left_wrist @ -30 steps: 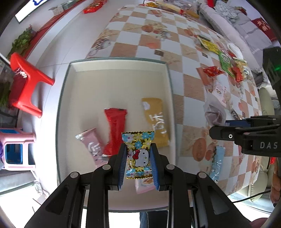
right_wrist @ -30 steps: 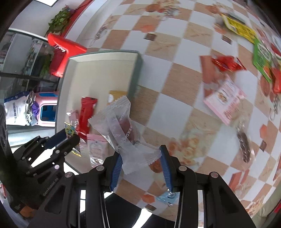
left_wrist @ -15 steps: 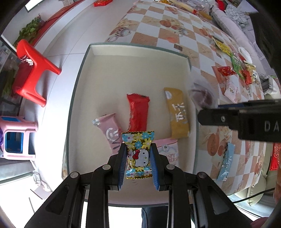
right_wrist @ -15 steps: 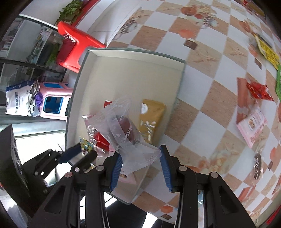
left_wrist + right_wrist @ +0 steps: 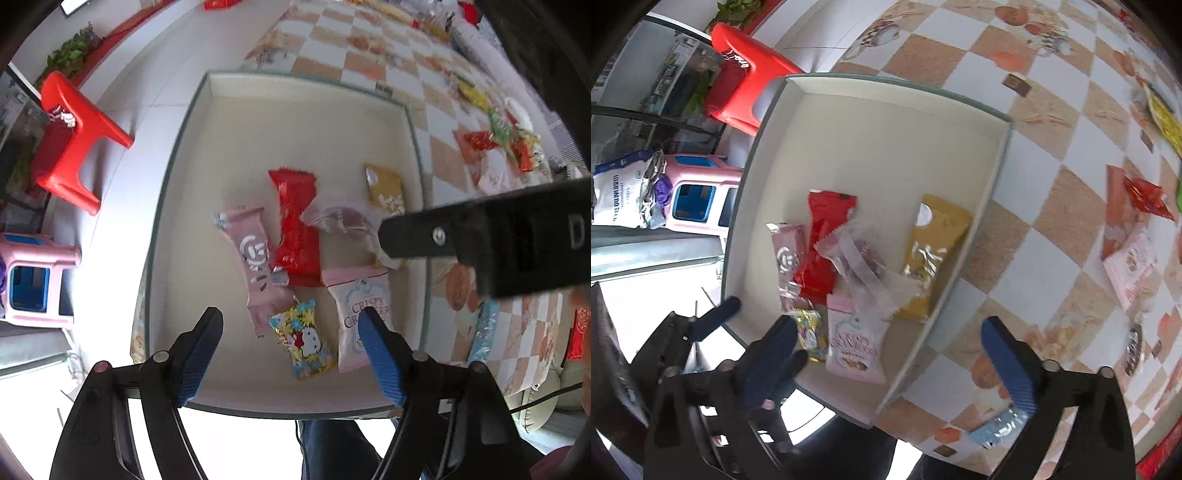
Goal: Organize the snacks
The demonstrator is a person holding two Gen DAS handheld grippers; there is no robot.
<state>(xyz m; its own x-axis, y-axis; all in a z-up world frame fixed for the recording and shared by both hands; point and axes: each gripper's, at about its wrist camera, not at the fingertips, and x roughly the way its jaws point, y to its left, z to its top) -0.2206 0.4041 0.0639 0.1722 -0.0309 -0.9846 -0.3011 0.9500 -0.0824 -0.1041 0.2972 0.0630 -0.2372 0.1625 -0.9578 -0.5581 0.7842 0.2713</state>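
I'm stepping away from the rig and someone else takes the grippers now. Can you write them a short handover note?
Left gripper: jaws have just been opening, nothing between the pads; the cartoon-cat candy lies in the tray below it.
Right gripper: jaws have just been opening, empty; the clear-wrapped snack is over the red packet and the yellow packet.
Done: six snacks in the tray, including the pink bar and the pink cracker bag.
Left: the blue packet beside the tray and the loose snacks farther out on the checkered table.
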